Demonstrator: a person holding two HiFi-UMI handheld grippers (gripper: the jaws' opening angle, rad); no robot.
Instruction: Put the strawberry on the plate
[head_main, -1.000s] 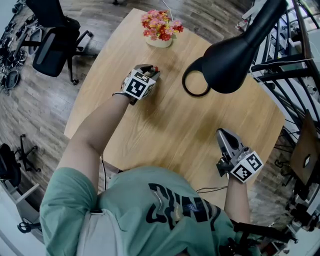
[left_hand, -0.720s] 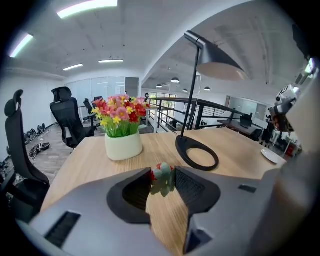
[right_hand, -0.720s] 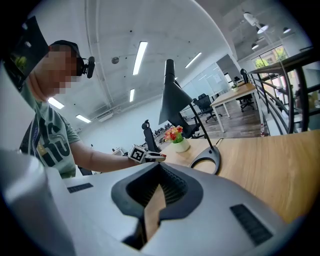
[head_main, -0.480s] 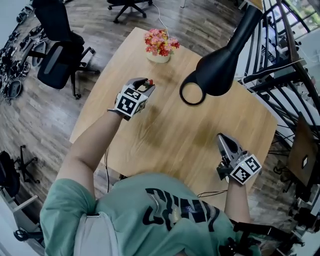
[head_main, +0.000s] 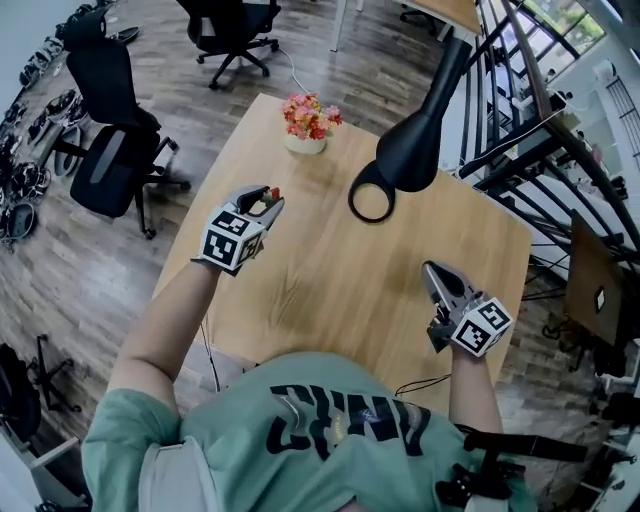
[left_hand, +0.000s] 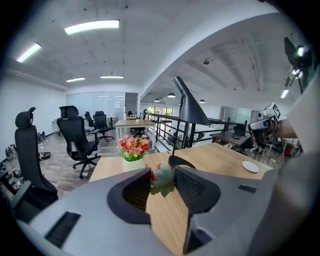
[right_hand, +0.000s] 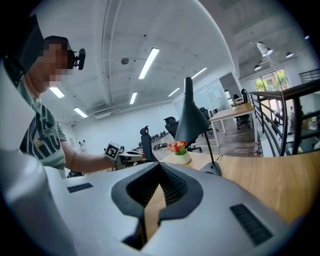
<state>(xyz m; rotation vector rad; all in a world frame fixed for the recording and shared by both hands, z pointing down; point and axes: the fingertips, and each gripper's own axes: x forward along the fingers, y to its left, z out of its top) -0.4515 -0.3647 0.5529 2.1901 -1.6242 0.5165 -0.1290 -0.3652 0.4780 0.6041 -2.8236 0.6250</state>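
Observation:
A red strawberry (head_main: 274, 192) with green leaves (left_hand: 162, 180) sits pinched between the jaws of my left gripper (head_main: 271, 199), which hangs above the left part of the wooden table (head_main: 330, 290). In the left gripper view the pads of the left gripper (left_hand: 163, 183) press on the fruit from both sides. A small white plate (left_hand: 250, 166) lies far to the right on the tabletop; in the head view I cannot see it. My right gripper (head_main: 431, 269) hovers over the table's near right part, its jaws meeting at the tips with nothing between them (right_hand: 160, 172).
A black desk lamp (head_main: 420, 120) leans over the table, its ring base (head_main: 370, 203) at mid-table. A pot of pink and red flowers (head_main: 305, 125) stands at the far edge. Office chairs (head_main: 110, 160) stand to the left, a metal railing (head_main: 540, 130) to the right.
Both grippers have risen. The left one has lifted the strawberry up from the table and drifted left in the head view. The right one has lifted slightly.

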